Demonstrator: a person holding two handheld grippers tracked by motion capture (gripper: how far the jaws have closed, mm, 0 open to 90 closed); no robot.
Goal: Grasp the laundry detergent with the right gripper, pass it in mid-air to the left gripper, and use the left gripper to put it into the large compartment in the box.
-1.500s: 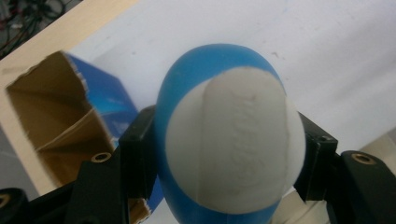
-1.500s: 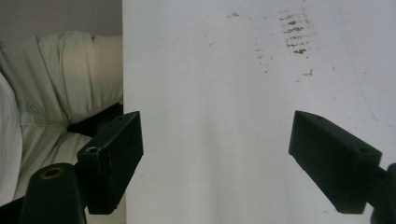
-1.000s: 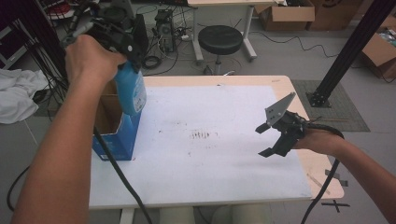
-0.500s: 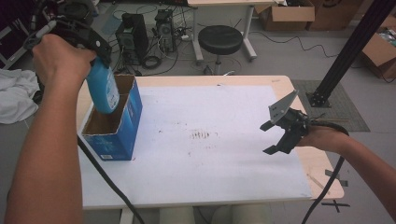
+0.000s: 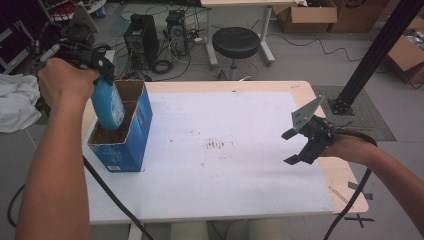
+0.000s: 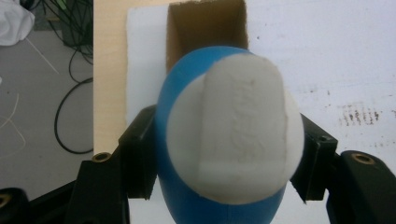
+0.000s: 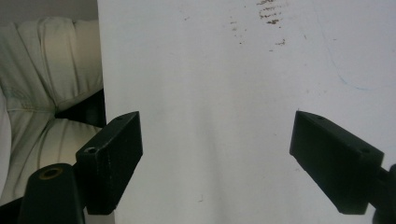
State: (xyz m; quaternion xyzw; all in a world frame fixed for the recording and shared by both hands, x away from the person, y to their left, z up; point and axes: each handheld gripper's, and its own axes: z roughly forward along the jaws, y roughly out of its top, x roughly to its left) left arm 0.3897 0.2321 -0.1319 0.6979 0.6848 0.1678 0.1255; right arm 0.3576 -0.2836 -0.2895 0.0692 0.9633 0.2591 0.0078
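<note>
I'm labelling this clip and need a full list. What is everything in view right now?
bottle: one, blue with a white cap, held upright in the left gripper, its bottom inside the box
box: one, blue cardboard with an open top, on the left part of the table
table: one, white top on a pale wooden board, with dark smudges near the middle
stool: one, black, on the floor behind the table
computer towers: two, dark, on the floor amid cables
cardboard boxes: several, brown, far right floor
left gripper: black, shut on the bottle
right gripper: black, jaws open over the table's right side, holding nothing
</note>
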